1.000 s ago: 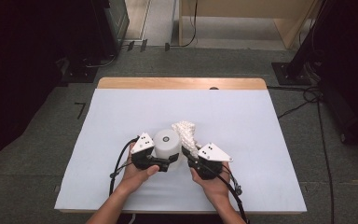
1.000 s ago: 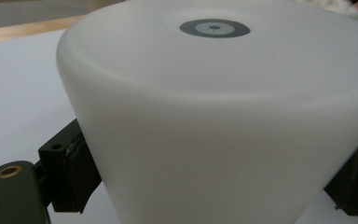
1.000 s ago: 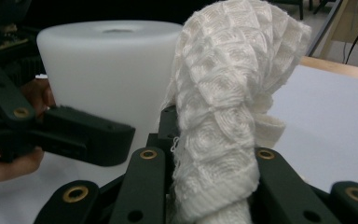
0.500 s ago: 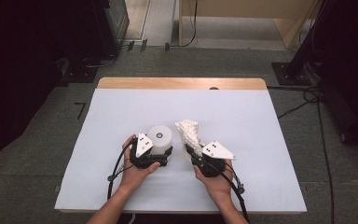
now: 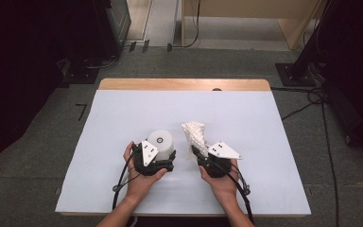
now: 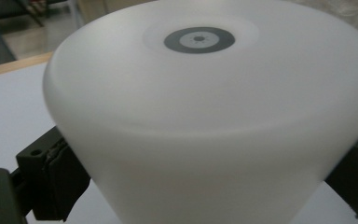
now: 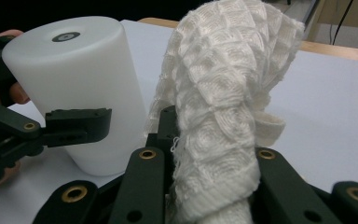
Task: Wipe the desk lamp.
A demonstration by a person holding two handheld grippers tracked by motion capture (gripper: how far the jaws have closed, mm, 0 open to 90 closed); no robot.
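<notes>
- A white plastic cup (image 5: 161,143) stands upside down on the white sheet (image 5: 274,123) that covers the table, near the sheet's front edge and just left of its middle; the dark ring on the cup's base faces up.
- The left gripper (image 5: 158,158) sits on the near side of the cup. Its jaws have just been opening and now stand spread, one on each side of the cup's wall. In the left gripper view the cup (image 6: 205,116) comes so close to the lens that whether the pads still brush it is hard to tell; they look to have let go.
- A second ago the same gripper was closed much further on the cup, which stood closer to the cloth. The cup now stands farther from it and rests on the sheet on its own.
- To the right of the cup, close by but apart from it, the right gripper (image 5: 199,152) has its jaws pressed together on a white knitted cloth (image 5: 194,134), which rises in a bunched column above them and is as it was a second ago. The right gripper view shows the cloth (image 7: 223,116) pinched low between the dark jaws.
- Judged from this, the cup is set down and freed, and the cloth in the other hand looks ready to be brought to it, perhaps to wipe or cover it.
</notes>
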